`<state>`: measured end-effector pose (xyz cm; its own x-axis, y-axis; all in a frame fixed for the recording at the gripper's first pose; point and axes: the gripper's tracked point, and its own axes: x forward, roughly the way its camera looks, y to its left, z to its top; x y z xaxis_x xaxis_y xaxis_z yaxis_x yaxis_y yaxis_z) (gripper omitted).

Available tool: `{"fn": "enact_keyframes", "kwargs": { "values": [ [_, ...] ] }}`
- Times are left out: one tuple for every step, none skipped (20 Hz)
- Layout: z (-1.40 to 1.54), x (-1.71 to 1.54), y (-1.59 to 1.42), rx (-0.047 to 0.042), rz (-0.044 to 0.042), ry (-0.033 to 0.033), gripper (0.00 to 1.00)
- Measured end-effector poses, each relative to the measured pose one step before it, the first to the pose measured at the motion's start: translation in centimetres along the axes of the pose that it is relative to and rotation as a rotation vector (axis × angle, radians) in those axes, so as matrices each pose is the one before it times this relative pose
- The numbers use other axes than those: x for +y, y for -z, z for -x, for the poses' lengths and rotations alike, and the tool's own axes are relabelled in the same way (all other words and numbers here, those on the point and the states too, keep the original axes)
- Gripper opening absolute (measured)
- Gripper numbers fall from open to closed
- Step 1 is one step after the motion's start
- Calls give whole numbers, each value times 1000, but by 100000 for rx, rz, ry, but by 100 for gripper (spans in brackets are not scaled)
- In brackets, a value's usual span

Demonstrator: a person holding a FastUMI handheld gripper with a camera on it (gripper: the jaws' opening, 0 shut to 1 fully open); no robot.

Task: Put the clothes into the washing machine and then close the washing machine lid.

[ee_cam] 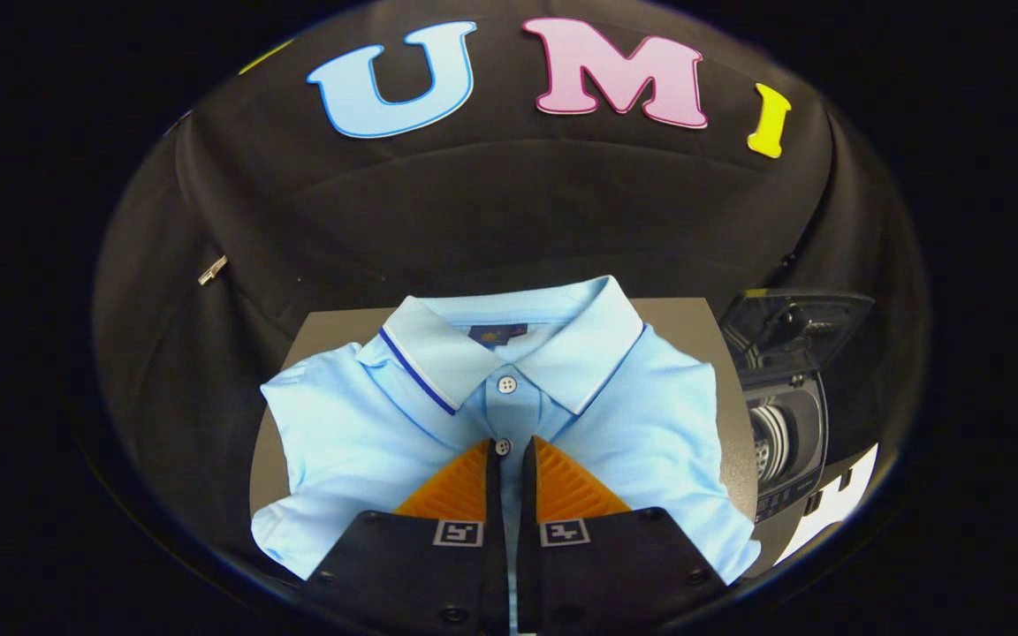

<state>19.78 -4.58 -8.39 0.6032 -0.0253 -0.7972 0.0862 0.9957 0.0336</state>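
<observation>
A light blue polo shirt lies folded on a grey table, collar away from me and button placket running toward me. My gripper sits low over the shirt's front. Its two fingers are drawn nearly together on the placket, just below the collar button, with a thin strip of blue fabric between them. To the right of the table stands a small dark washing machine. Its lid is raised and its metal drum shows through the opening.
Black booth cloth hangs behind the table and around both sides. A small metal clip sits on the cloth at the left. A white patch shows below the washing machine at the right.
</observation>
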Motion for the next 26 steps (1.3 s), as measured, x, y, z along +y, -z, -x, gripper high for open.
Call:
{"fn": "enact_keyframes", "kwargs": {
  "values": [
    [79,1,-114,-747,1182,726,9],
    [14,242,-158,-1519,2016,635,9],
    [103,-18,-29,-687,1522,540,5],
    [83,20,179,-1457,-428,795,5],
    [169,-22,-58,-877,316,409,5],
    [145,-135,108,-114,937,789,5],
    [281,156,-101,-1615,758,-447,5],
    [173,3,-106,-724,386,66,5],
    [178,90,-22,-1004,623,-838,5],
    [510,2,-281,-1591,1184,-356,5],
    [365,-170,-164,-959,-438,70,5],
    [574,-34,-192,-1447,-1265,-383,5],
    [458,-66,-225,-827,-1452,-485,5],
    [442,-106,-443,-1379,-995,-170,5],
    [566,-240,-389,-853,-532,103,5],
    [436,-376,-566,-1372,353,772,5],
    [511,-410,-402,-1208,785,389,5],
    [373,-450,-453,-1331,568,873,5],
    [454,-433,-579,-1708,45,536,5],
    [481,-287,-598,-1479,256,35,5],
    [416,-499,-593,-1510,452,745,5],
    [436,-771,-371,-769,415,1003,5],
    [304,-683,-373,-1203,799,664,5],
    [301,-797,-413,-603,559,1279,5],
    [278,-924,-336,-865,1021,1376,5],
    [119,-929,-352,-678,1034,1577,5]
  ]
}}
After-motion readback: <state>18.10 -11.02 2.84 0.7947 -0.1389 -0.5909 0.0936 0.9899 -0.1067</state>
